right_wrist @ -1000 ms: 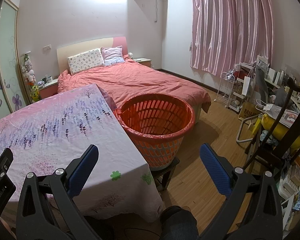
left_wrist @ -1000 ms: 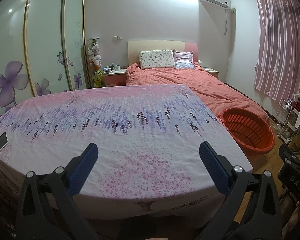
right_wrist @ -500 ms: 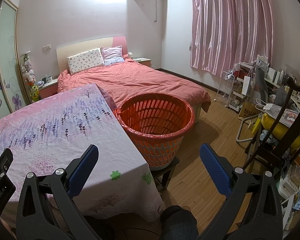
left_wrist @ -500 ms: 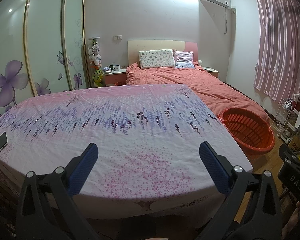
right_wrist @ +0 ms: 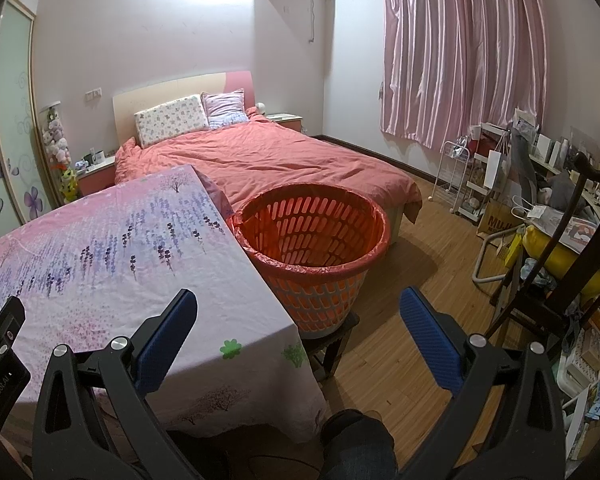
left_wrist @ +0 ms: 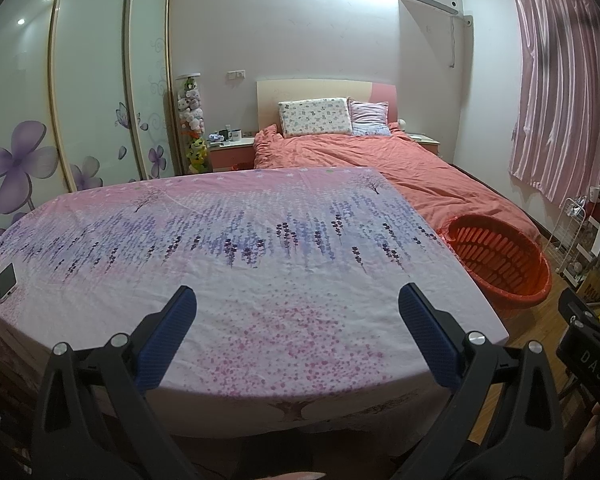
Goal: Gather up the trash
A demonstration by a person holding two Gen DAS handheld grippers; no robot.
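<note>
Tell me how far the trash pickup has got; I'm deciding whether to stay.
Done: nothing visible; the orange basket looks empty. In hand: nothing; the left tool and right tool are both open. Left: unclear, since the floral-covered table shows only a phone, no trash.

Home bedroom — made bed [right_wrist: 268, 160], pillows [left_wrist: 315, 117], pink curtains [right_wrist: 460, 52], wardrobe [left_wrist: 92, 80]

The left wrist view looks from the near edge of the tabletop [left_wrist: 260, 264] straight across it toward the bed [left_wrist: 380, 160]. The right wrist view sits by the tabletop's [right_wrist: 100, 248] right corner, facing the basket [right_wrist: 312, 240] close ahead and the curtain [right_wrist: 460, 48]. Both share the tabletop, the basket [left_wrist: 500, 256], the bed [right_wrist: 268, 156] and the curtain [left_wrist: 560, 92].
</note>
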